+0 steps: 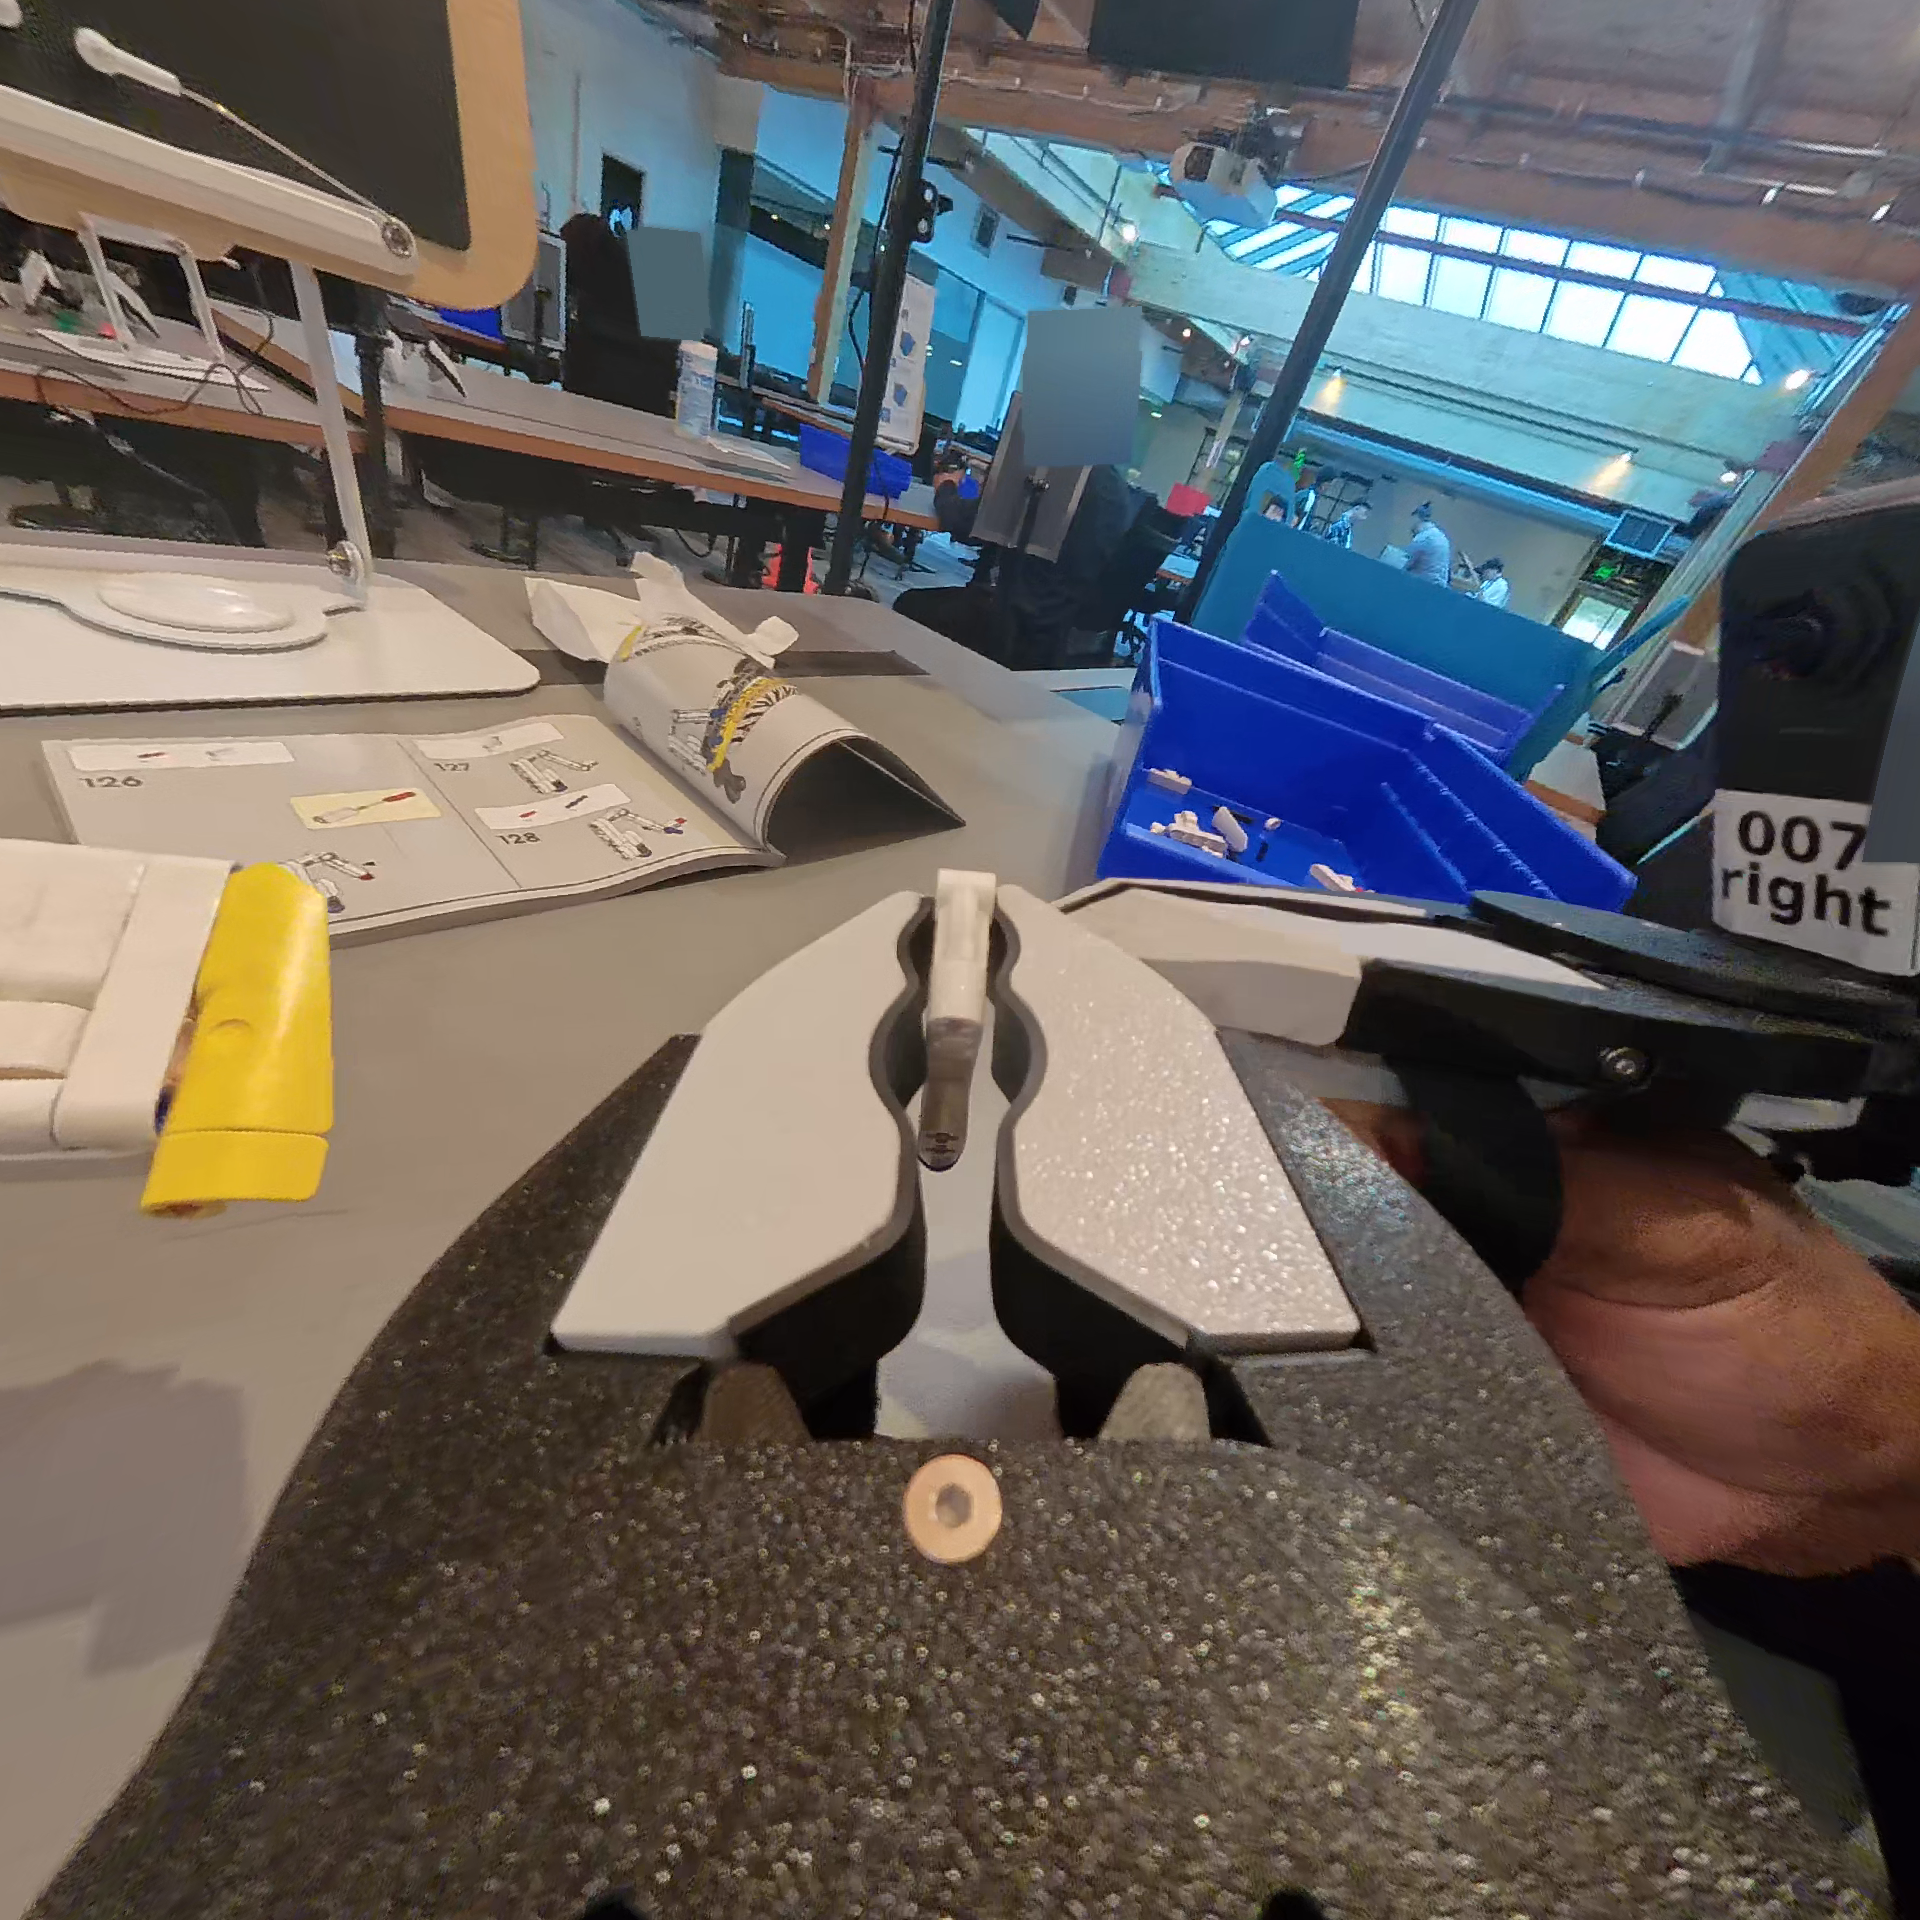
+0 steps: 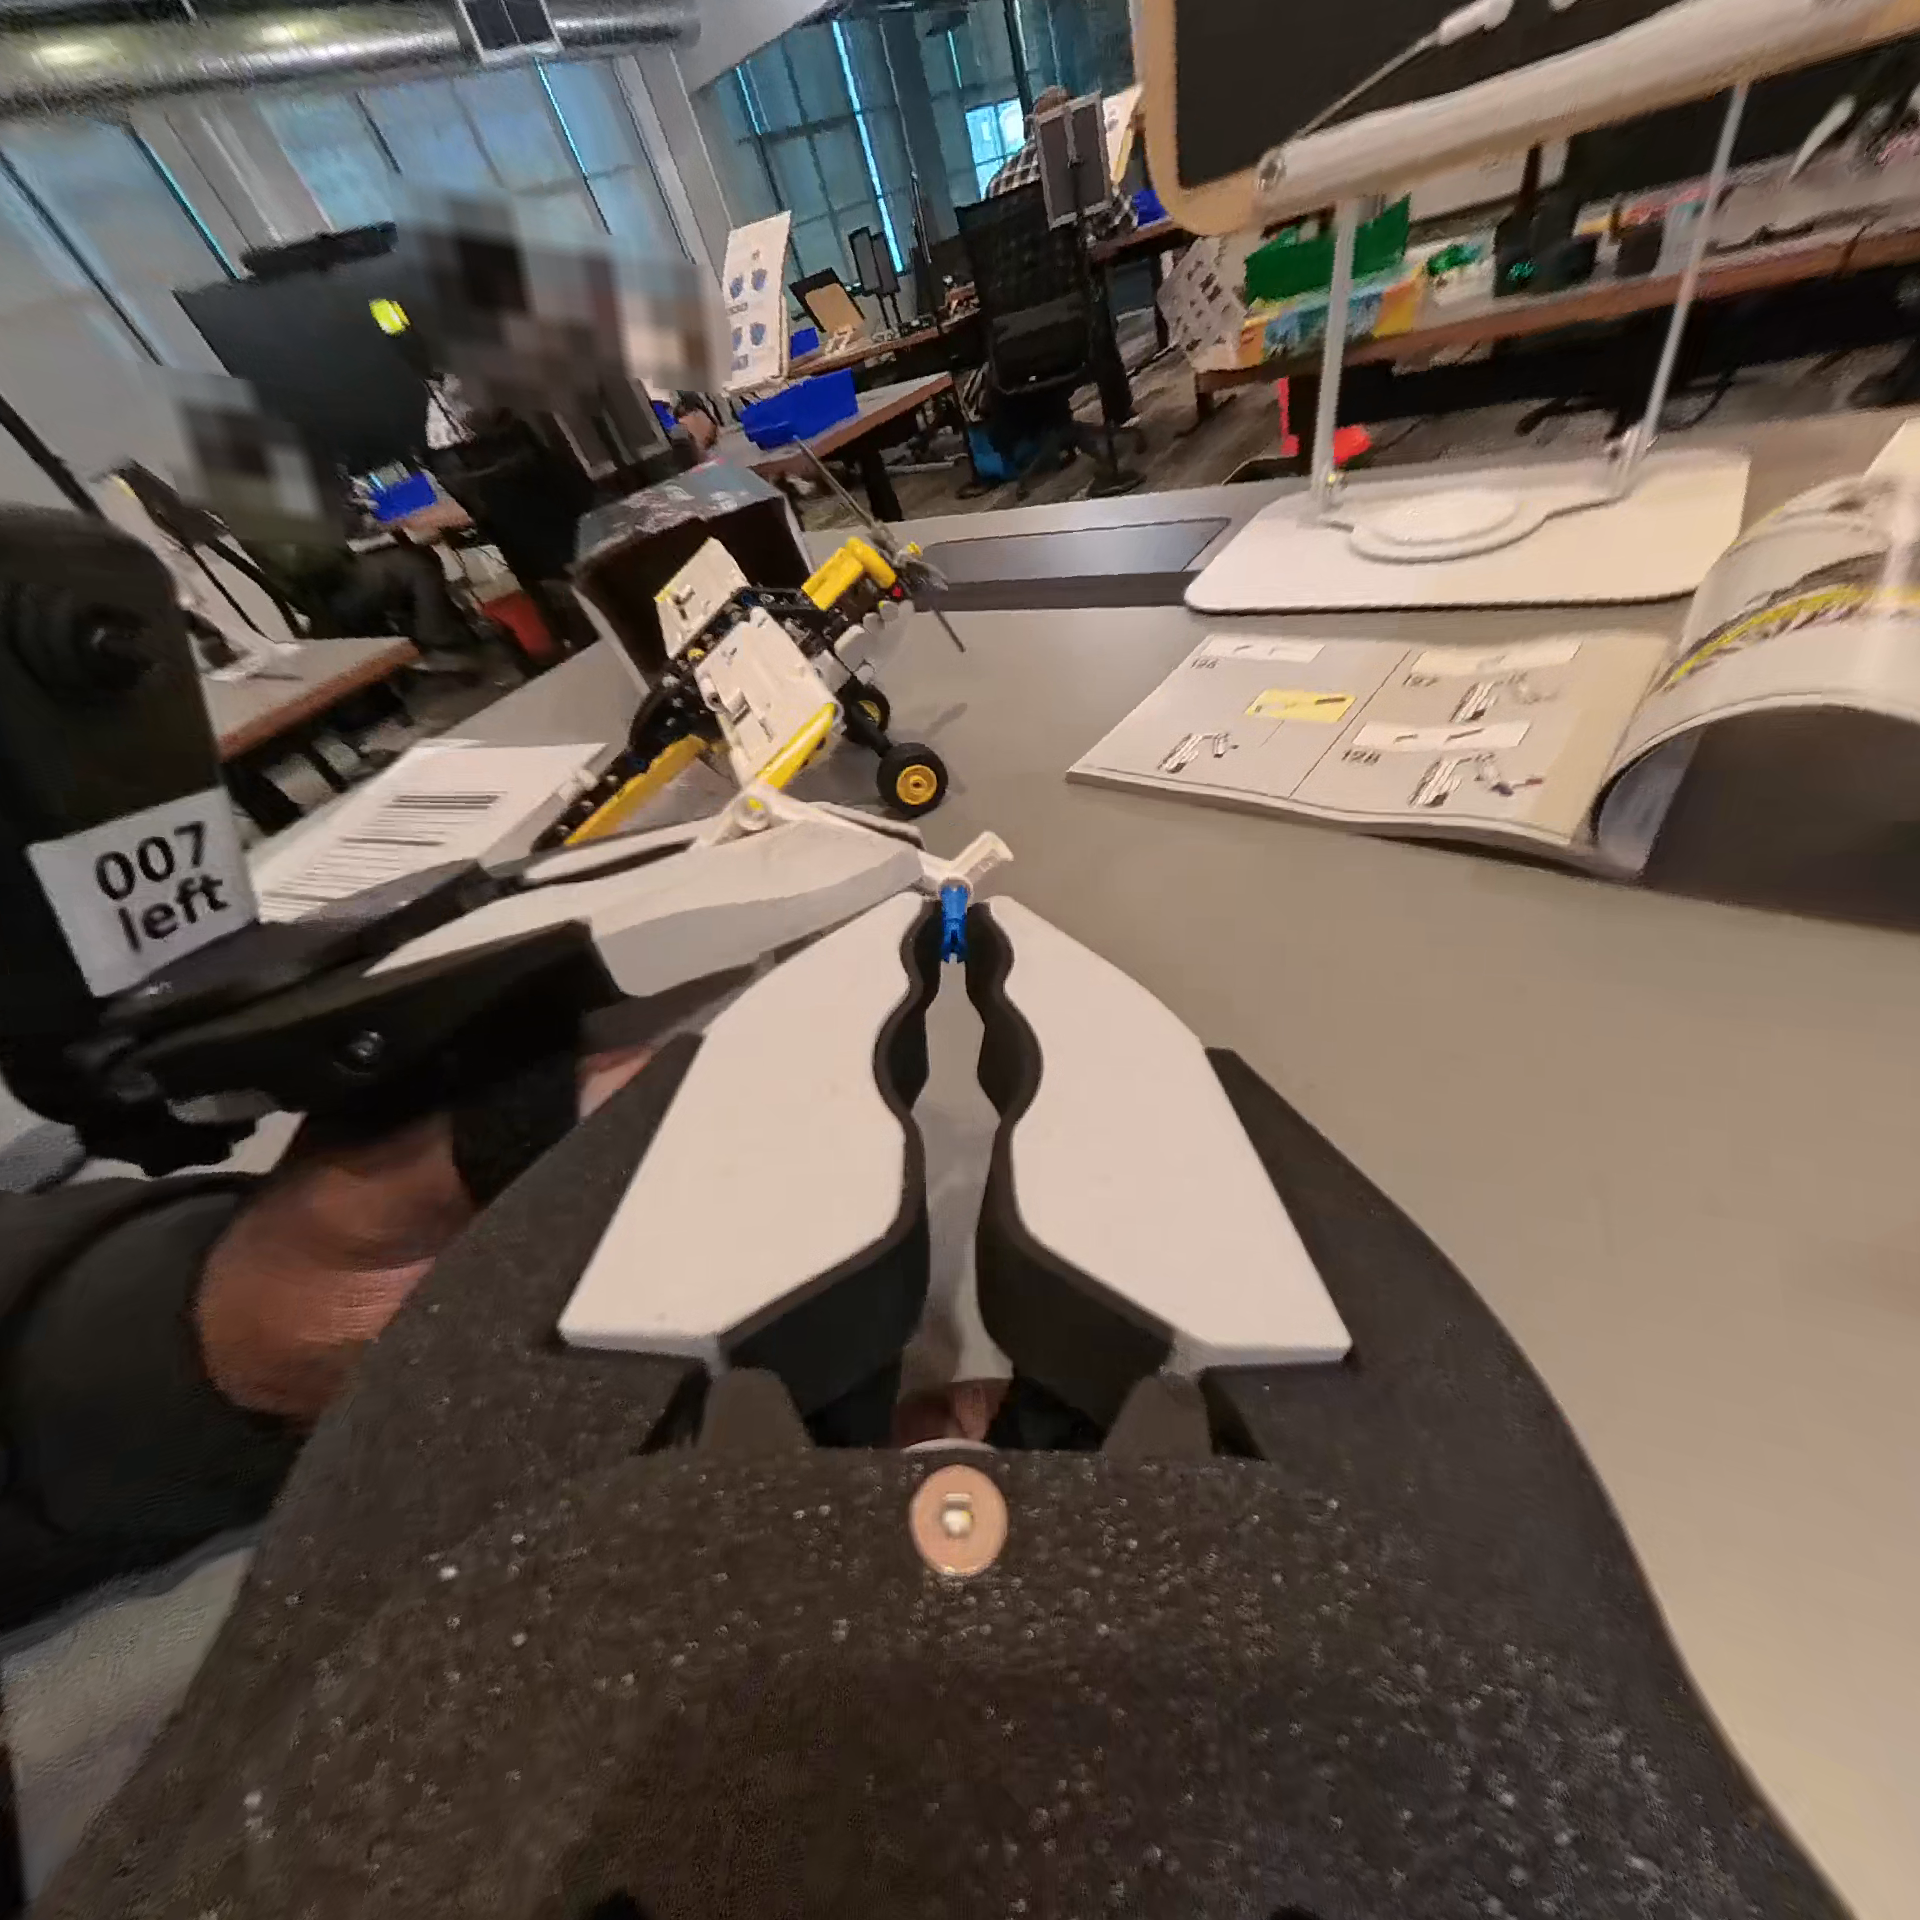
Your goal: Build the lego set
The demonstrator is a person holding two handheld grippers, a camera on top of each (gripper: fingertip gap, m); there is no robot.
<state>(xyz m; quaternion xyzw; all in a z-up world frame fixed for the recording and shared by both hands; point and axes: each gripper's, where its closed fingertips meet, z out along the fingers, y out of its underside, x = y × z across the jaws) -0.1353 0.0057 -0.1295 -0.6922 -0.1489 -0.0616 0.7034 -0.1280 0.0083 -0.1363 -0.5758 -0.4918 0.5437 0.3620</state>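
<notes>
In the left wrist view my left gripper (image 1: 961, 906) is shut on a slim white beam piece (image 1: 961, 966) with a dark grey stub at its near end; the piece sticks out past the fingertips. My right gripper (image 1: 1086, 906) comes in from the right, its tips against the left's. In the right wrist view my right gripper (image 2: 953, 912) is shut on a small blue pin (image 2: 953, 932). The pin's far tip meets the white piece (image 2: 982, 857) held by the left gripper (image 2: 904, 868), which enters from the left. Both are held above the grey table (image 2: 1351, 1039).
An open instruction booklet (image 1: 416, 810) (image 2: 1351, 748) lies ahead. A blue bin (image 1: 1351, 769) with small white parts stands right. A yellow and white model part (image 1: 249, 1029) lies left. A wheeled white and yellow model (image 2: 769, 675), a barcode sheet (image 2: 416, 810) and a lamp base (image 2: 1455, 540) stand behind. Less than 4 cm separates the two grippers' tips.
</notes>
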